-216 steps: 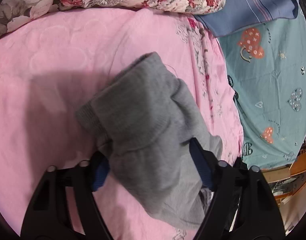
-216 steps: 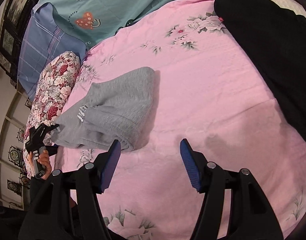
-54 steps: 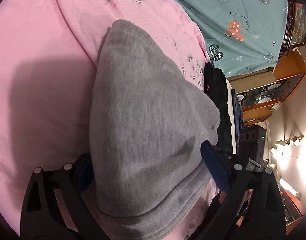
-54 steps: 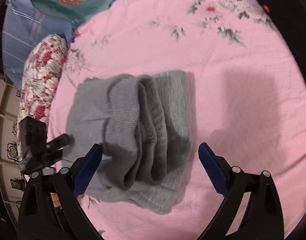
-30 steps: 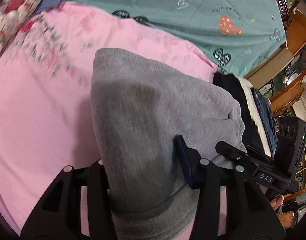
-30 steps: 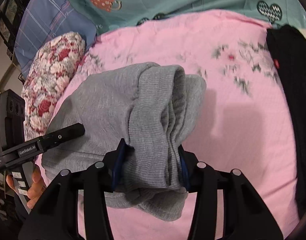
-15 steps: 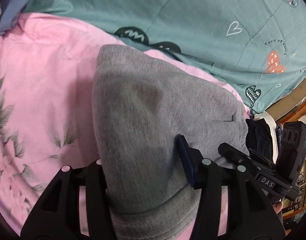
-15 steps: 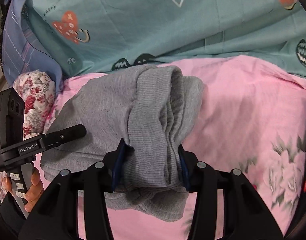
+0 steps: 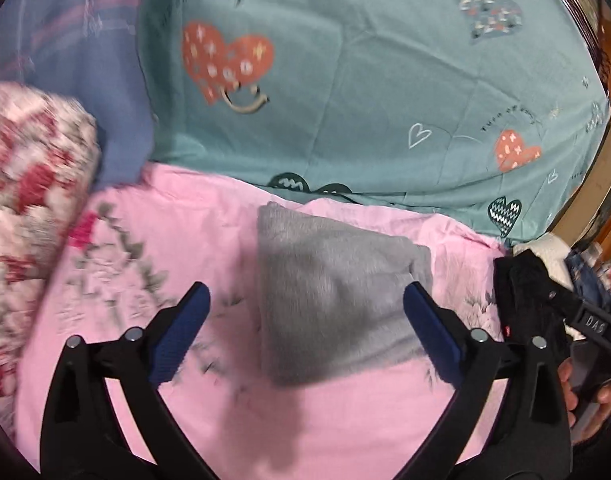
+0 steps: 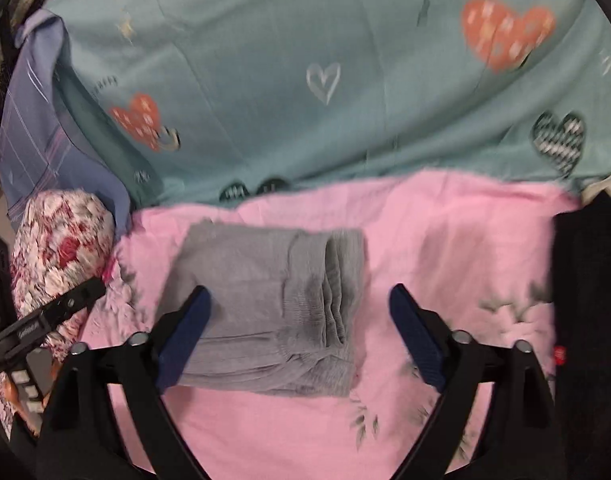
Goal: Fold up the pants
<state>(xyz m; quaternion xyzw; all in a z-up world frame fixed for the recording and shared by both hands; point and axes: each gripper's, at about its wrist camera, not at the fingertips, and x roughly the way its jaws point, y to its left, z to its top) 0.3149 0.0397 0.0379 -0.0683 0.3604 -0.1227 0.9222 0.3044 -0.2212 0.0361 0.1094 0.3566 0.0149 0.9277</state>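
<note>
The grey pants (image 9: 337,296) lie folded into a compact bundle on the pink bedsheet (image 9: 305,420), near its far edge by the teal quilt. The bundle also shows in the right wrist view (image 10: 273,304), its ribbed waistband layers stacked on the right side. My left gripper (image 9: 305,328) is open and empty, its blue pads on either side of the bundle and pulled back from it. My right gripper (image 10: 301,328) is open and empty, also drawn back from the bundle.
A teal heart-print quilt (image 9: 365,80) lies beyond the pink sheet. A red floral pillow (image 9: 29,184) and a blue striped pillow (image 9: 65,40) are at left. A black garment (image 10: 589,320) lies at right.
Both grippers opened and let go of the folded pants, which now rest on the sheet near the teal quilt. Both grippers pulled back from the bundle.
</note>
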